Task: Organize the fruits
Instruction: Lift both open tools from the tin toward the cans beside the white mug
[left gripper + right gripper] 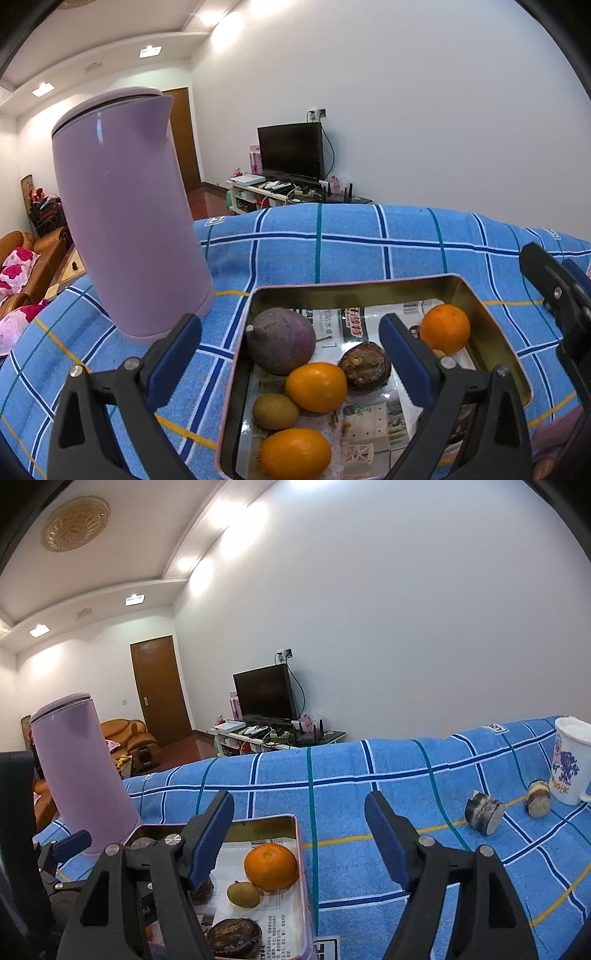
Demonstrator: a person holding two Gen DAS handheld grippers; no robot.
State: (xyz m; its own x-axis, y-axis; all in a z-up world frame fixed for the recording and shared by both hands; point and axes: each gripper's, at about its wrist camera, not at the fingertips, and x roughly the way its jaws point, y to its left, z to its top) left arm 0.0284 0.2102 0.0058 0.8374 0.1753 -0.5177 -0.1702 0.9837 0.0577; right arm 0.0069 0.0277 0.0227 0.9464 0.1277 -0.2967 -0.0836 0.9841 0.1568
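A metal tin [491,332] lined with newspaper is seen on a blue checked cloth [332,243], and the fruit is gathered inside it. From the left wrist view, 3 oranges [316,386] are counted in the tin, together with a large purple fruit [280,340], a dark wrinkled fruit [365,365] and a small brown kiwi [275,411]. The left gripper [291,363] is held above the tin with its jaws spread wide and nothing between them. The right gripper [299,838] is likewise released and empty, held over the tin's right edge. A purple kettle [129,210] is stood just beside the tin on its left. A white mug [570,760] and 2 small cut pieces [484,812] are seen well apart on the right.
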